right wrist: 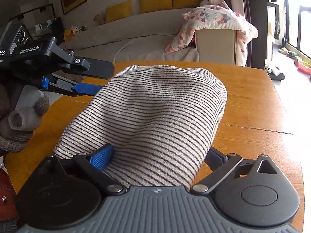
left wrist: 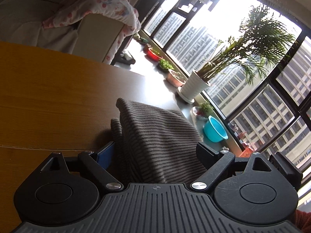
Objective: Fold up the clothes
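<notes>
Currently draped over the table [right wrist: 252,101] near its window-side edge: striped garment [right wrist: 155,112], bunched and raised. Right gripper [right wrist: 157,155] fingers spread, cloth heaped between, grip uncertain. Left gripper [left wrist: 155,151] likewise spread around a fold. Risk: loose hold letting cloth slip, or dragging it off the edge.

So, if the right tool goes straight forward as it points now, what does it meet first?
The striped garment: it already lies between the right tool's open fingers and fills the path ahead. Past it are the wooden table and, further off, the sofa; depth is unclear.
</notes>
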A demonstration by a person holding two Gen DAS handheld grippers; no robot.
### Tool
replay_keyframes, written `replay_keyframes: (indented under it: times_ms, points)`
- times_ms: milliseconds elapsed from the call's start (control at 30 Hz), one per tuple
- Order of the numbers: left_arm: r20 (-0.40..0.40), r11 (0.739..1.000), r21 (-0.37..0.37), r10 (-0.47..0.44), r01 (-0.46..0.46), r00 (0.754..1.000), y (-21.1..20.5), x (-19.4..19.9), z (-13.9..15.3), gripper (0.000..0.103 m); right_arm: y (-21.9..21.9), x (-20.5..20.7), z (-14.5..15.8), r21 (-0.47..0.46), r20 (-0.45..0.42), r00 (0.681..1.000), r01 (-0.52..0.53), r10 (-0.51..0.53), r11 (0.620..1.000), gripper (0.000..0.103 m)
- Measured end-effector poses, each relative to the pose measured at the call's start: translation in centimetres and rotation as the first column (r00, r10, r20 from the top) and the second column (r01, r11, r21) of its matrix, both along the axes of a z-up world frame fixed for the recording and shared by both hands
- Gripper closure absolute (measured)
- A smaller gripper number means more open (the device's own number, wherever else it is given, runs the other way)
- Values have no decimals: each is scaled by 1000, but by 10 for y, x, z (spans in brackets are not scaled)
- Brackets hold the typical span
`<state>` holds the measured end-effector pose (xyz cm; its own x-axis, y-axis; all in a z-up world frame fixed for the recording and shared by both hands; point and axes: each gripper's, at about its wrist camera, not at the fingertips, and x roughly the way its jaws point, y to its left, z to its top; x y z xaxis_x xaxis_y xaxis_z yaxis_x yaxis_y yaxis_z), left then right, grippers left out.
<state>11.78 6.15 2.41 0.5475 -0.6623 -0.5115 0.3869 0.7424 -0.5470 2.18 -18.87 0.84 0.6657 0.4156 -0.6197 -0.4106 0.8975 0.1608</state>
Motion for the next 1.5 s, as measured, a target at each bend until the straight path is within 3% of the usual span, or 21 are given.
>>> replay_keyframes:
  times_ms: [33,67,200,300,400,533,600,667,800,833,933,1000,1133,1200,1400,1500]
  points:
    - [12,999,46,-4,3,1000,-5,-2,-3,20,-1,-1,1,-3,4,1000,-2,2,1000,5]
    - [17,996,91,-1,-1,1000,-9,-2,-6,31,-4,-2,4,-5,10,1000,-2,2,1000,5]
    - [-20,995,95,14,-12,1000,-3,2,-19,31,-30,-5,28,8,64,998,28,-29,1000,5]
    - [-10,995,101,8,-7,1000,-2,1,-22,28,-56,10,48,117,66,993,93,-101,989,10]
    - [-3,994,105,4,-4,1000,-2,0,-25,26,-78,49,44,273,-26,985,173,-172,946,27]
    - [13,992,124,-8,6,1000,0,-4,-25,26,-85,101,10,375,-192,956,282,-224,883,27]
    - [24,991,136,-14,11,1000,1,-5,-25,26,-79,123,-12,438,-301,938,297,-173,849,27]
    - [32,989,147,-17,12,999,1,-6,-25,25,-66,122,-3,444,-248,959,239,-138,864,28]
    - [34,988,154,-4,-1,999,6,-5,-27,23,-40,119,15,447,-140,988,121,-64,887,42]
    - [30,989,147,1,-5,1000,8,-4,-28,23,-34,120,18,427,-115,992,102,-58,898,45]
    - [20,992,122,9,-12,1000,11,-2,-30,22,-23,125,17,252,-57,993,116,-105,961,45]
    - [24,995,97,9,-11,1000,10,-1,-30,22,-20,128,7,125,-33,990,142,-139,982,46]
    - [75,992,123,5,-14,997,9,-4,-14,24,-26,119,7,96,-8,987,161,-160,982,46]
    - [114,993,112,20,-33,993,13,-6,1,26,-22,111,8,40,44,987,153,-155,987,44]
    - [214,999,-51,22,-11,977,12,4,43,26,-17,89,16,-30,118,983,144,-140,989,44]
    - [166,999,-39,0,6,986,-3,24,31,27,-18,77,24,-41,139,981,143,-137,989,43]
